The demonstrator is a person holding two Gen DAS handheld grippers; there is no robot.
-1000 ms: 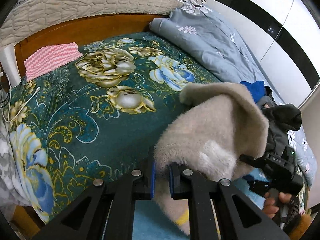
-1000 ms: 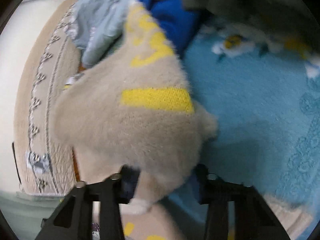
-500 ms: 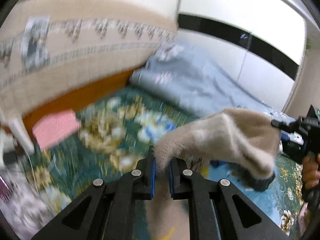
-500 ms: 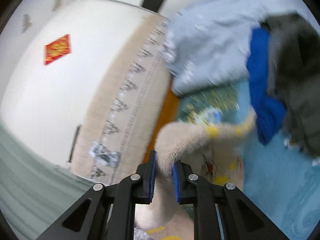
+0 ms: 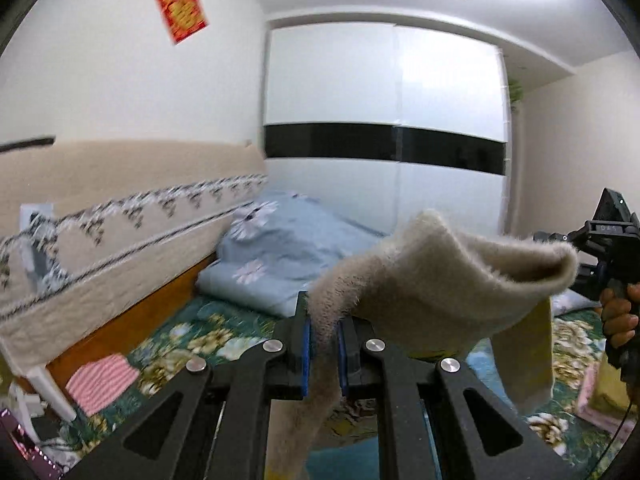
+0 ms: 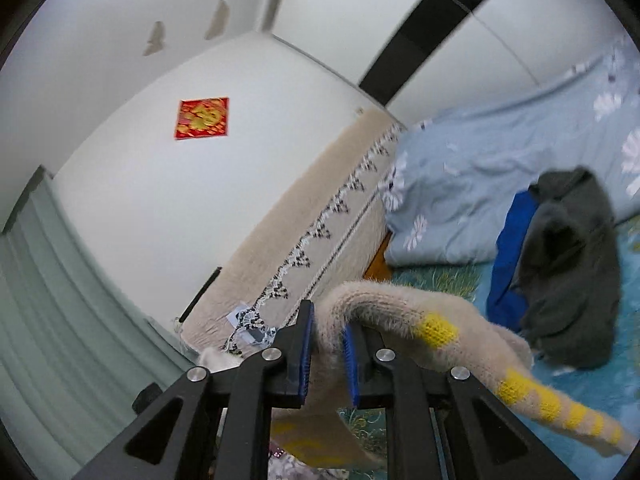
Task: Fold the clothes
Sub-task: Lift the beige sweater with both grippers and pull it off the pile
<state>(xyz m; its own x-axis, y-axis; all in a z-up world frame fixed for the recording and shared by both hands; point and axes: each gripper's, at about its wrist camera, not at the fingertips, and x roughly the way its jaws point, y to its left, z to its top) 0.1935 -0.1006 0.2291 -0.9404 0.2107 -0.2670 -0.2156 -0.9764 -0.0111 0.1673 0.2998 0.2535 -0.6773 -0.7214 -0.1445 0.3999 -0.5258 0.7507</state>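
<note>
A fluffy beige sweater (image 5: 448, 292) with yellow markings hangs in the air above the bed, stretched between both grippers. My left gripper (image 5: 323, 344) is shut on one edge of it, fabric pinched between the blue pads. My right gripper (image 6: 328, 354) is shut on another edge; a sleeve with yellow stripes (image 6: 520, 384) trails off to the right. In the left wrist view the right gripper (image 5: 608, 248) shows at the far right, held by a hand (image 5: 618, 316).
The bed has a floral green cover (image 5: 188, 336) and a beige padded headboard (image 5: 120, 232). A folded light blue quilt (image 6: 500, 184) lies by the wardrobe (image 5: 384, 128). A grey garment (image 6: 572, 272) over a blue one (image 6: 510, 256) lies on the bed. A folded pink striped cloth (image 5: 102, 382) sits near the headboard.
Both grippers have lifted the sweater up off the bed and tilted upward, so wall and wardrobe now fill the views. The right gripper closed on the sweater's edge.
</note>
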